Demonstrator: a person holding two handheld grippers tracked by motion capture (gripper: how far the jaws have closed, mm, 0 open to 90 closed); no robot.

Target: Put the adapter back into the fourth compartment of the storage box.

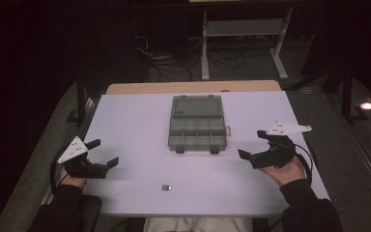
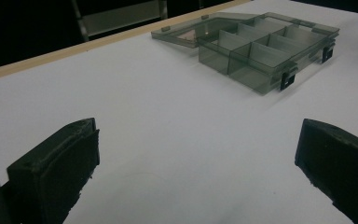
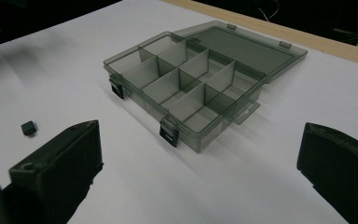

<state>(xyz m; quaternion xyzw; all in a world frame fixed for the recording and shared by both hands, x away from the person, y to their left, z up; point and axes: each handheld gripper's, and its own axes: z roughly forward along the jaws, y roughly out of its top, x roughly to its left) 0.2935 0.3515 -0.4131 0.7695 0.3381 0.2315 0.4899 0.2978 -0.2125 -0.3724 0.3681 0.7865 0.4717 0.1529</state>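
- Bench (image 1: 125, 125): flat, matte white top with a pale wooden edge along its far side. It carries everything listed below.
- Organiser box (image 1: 196, 126): smoky, see-through grey plastic, rectangular, standing at the middle of the bench toward the far side. Its lid (image 1: 196, 105) lies folded back flat behind it. Thin straight walls split the tray into small square and oblong cells, all of which look empty. Two dark latches (image 3: 168, 133) hang on the near wall, and a small tab juts from one end.
- My left tongs (image 1: 105, 153): black, blocky, hard-edged jaws spread wide, holding nothing, low over the near left of the bench, well apart from the box.
- My right tongs (image 1: 252, 144): same build, jaws likewise wide apart and empty, at the near right, facing the box.
- Small part (image 1: 166, 187): a tiny dark block with a paler end, lying alone near the front edge, between my two hands and well apart from the box.
- Step in hand, as I judge it: the start, with nothing gripped yet. The next move calls for lowering one pair of tongs squarely over the small part and closing gently, since so little a thing could skid on the smooth top.
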